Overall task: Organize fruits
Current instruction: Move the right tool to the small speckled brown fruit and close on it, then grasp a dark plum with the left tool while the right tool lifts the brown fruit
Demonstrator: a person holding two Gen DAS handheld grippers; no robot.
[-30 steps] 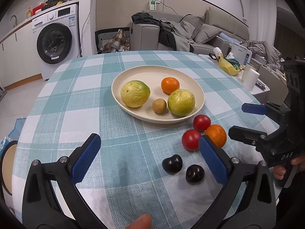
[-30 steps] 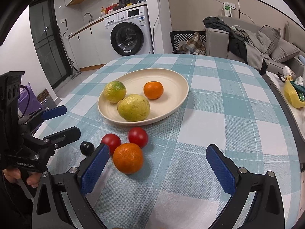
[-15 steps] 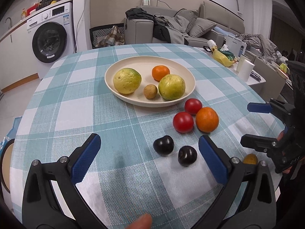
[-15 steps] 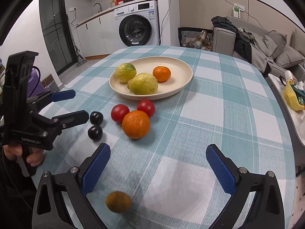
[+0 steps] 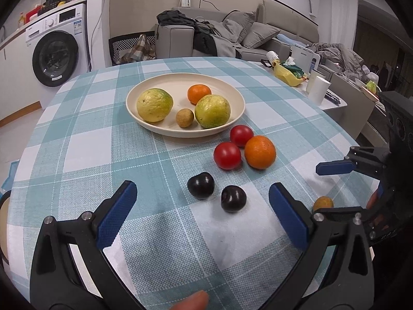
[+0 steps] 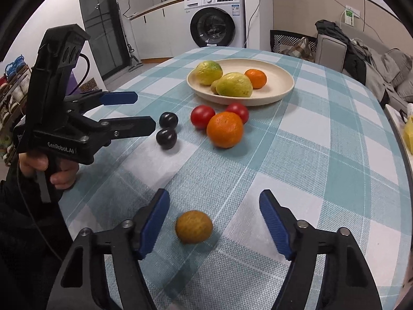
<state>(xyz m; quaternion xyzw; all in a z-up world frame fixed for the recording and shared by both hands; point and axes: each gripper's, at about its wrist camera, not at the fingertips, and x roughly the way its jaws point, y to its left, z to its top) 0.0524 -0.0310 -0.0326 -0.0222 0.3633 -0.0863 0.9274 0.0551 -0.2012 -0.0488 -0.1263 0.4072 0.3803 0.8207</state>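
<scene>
A cream plate [image 5: 238, 103] holds two yellow-green fruits, a small orange [image 5: 198, 93] and a small brown fruit [image 5: 184, 117]. In front of it on the checked cloth lie two red tomatoes [image 5: 227, 155], an orange [image 5: 260, 152] and two dark plums [image 5: 233, 198]. My left gripper [image 5: 202, 193] stands open just short of the plums, touching nothing. A second small brown fruit [image 6: 193, 226] lies between the jaws of my right gripper [image 6: 213, 202]. Those jaws are closing, and the pads [image 6: 155, 222] are still clear of the fruit.
The round table [image 6: 335, 155] drops away close behind both grippers. A side table with a yellow bag [image 5: 286, 73] and a white cup [image 5: 317, 91] stands to the right. A sofa and a washing machine [image 6: 218, 23] are beyond.
Both grippers drew back toward the near edge of the table. The loose small brown fruit came in between the right jaws, which have narrowed. The left jaws stayed wide.
</scene>
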